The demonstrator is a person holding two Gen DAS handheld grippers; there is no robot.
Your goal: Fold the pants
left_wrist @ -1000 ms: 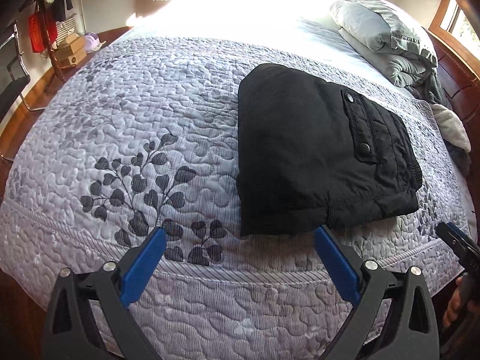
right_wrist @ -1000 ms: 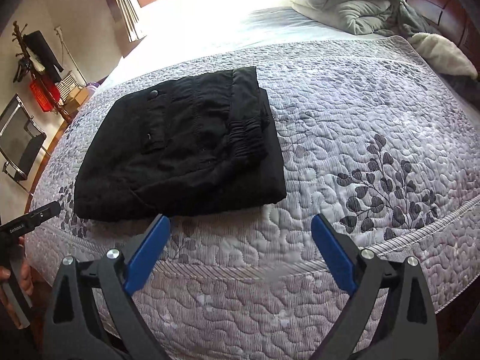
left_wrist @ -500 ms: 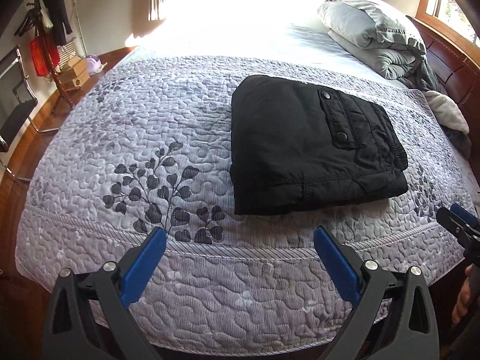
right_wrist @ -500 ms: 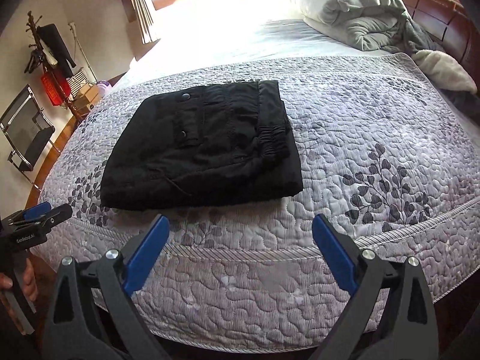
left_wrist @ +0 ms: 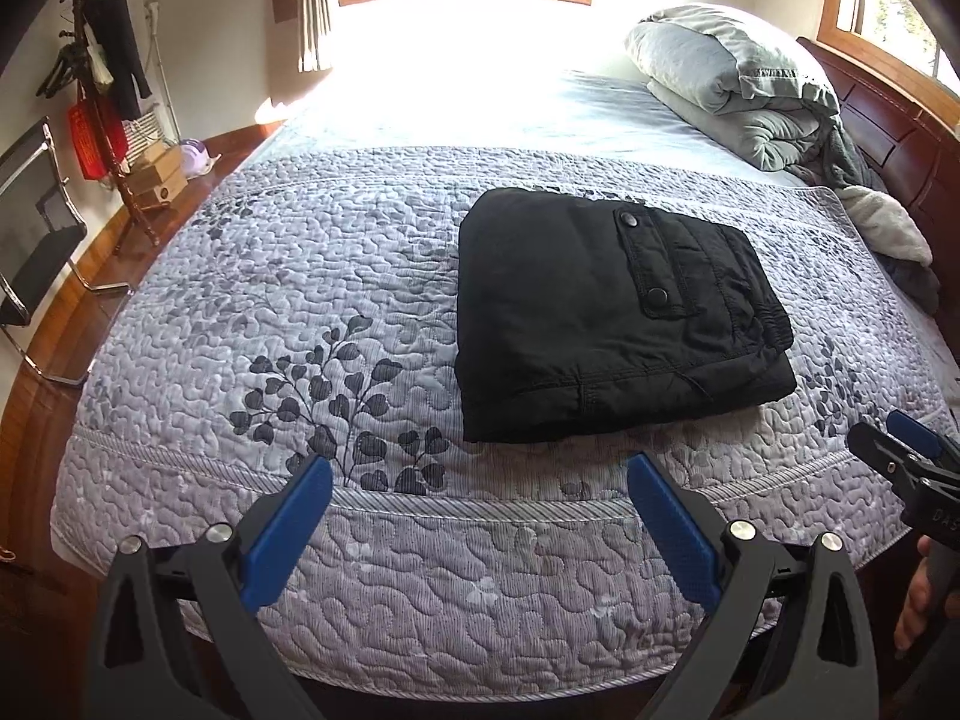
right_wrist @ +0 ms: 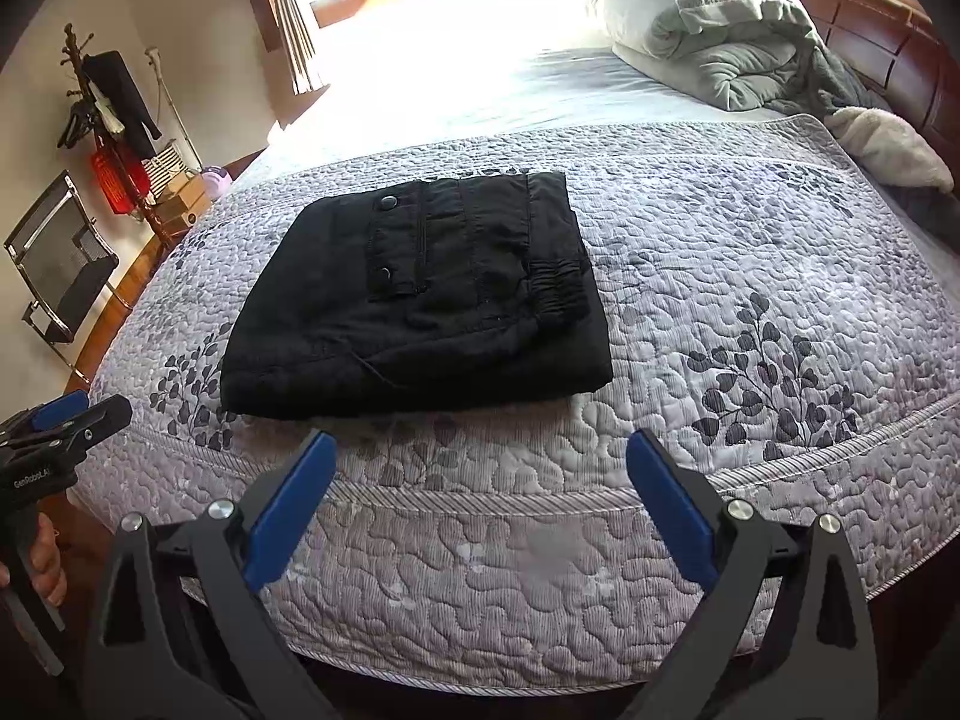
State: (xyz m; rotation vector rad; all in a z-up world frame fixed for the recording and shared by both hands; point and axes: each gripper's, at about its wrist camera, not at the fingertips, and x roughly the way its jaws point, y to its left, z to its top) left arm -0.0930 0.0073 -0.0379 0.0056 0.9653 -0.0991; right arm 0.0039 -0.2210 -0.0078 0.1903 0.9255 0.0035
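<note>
On the quilted grey bedspread [left_wrist: 252, 276], near the foot edge of the bed, the black pants [left_wrist: 600, 318] lie folded into a compact, squarish bundle, pocket flap and snaps facing up and the elastic waistband along the side of the pants toward the headboard [left_wrist: 900, 144]. Both tools hang off the foot of the bed, short of the pants and apart from them: the left tool [left_wrist: 480, 516] has the pants ahead and a little to its right, the right tool [right_wrist: 480, 492] has them ahead and a little to its left, so the bundle sits between the two, about equally near each. Each tool is spread wide with nothing between its blue pads. The bundle's slightly longer side runs roughly along the bed's foot edge, across both tools' line of reach. Judging by how neat and layered the pants look, the folding seems finished, and any coming move would be no more than a tidy-up or drawing away. Beyond the pants, rumpled grey bedding [left_wrist: 738, 78] is heaped by the headboard; to the far side of the pants from the headboard stand a coat rack [left_wrist: 102, 90] and a chair [left_wrist: 36, 252] on a wooden floor, with bright windows behind.
</note>
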